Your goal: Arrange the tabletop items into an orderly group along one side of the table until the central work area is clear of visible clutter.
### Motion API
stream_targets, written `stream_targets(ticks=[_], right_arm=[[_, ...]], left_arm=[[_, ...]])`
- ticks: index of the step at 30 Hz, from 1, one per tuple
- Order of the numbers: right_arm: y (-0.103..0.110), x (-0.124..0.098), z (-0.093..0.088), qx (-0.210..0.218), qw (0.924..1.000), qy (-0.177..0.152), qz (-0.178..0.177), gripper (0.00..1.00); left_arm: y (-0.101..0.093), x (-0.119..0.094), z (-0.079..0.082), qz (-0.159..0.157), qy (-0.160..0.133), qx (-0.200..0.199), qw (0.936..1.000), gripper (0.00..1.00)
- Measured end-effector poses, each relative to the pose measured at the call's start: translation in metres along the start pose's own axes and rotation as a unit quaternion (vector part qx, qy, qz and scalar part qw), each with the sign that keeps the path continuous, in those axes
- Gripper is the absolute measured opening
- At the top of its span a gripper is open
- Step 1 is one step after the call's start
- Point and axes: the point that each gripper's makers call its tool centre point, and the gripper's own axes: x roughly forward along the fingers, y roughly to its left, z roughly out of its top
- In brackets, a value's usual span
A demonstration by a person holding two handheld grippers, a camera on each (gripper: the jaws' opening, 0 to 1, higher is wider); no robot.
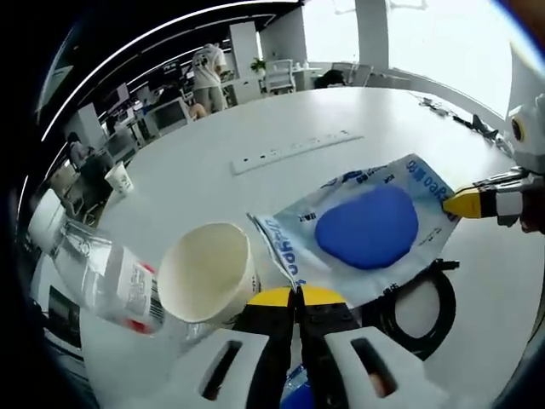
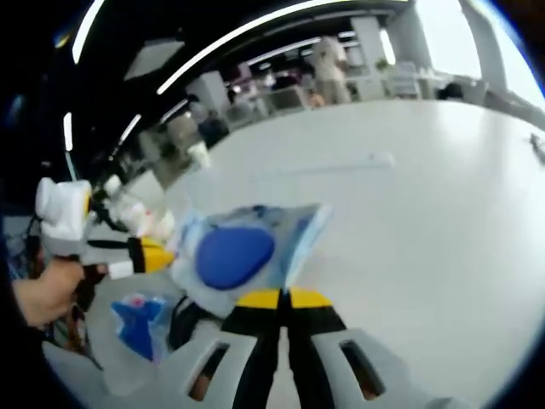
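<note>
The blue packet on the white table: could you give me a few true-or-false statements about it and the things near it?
1. Both sets of fingers pinch the blue packet. True: the left gripper grips one edge, the right gripper the opposite edge.
2. The paper cup stands upright. False: it lies on its side, mouth toward the camera.
3. A clear plastic bottle lies beside the cup. True.
4. The power strip sits on top of the packet. False: it lies apart, farther along the table.
</note>
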Motion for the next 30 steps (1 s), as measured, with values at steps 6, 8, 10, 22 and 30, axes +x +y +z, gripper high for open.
stream_targets(ticks=[6, 8, 10, 22, 30], right_arm=[[0.001, 0.005, 0.0, 0.003, 1.0, 0.002, 0.002, 0.0], [0.0, 0.006, -0.001, 0.003, 1.0, 0.004, 0.001, 0.0], [0.0, 0.007, -0.002, 0.005, 1.0, 0.006, 0.001, 0.0], [-0.003, 0.012, -0.005, 0.01, 0.9999, 0.01, -0.004, 0.0], [-0.004, 0.015, -0.008, 0.013, 0.9998, 0.015, -0.004, 0.0]], left_arm=[[0.003, 0.002, -0.004, 0.005, 0.006, -0.003, 1.0, 0.01], [0.003, 0.003, -0.004, 0.005, 0.007, -0.004, 1.0, 0.01], [0.003, 0.003, -0.005, 0.006, 0.009, -0.004, 0.9999, 0.01], [0.003, 0.01, -0.012, 0.007, 0.022, -0.008, 0.9997, 0.01], [0.003, 0.012, -0.017, 0.009, 0.028, -0.01, 0.9995, 0.02]])
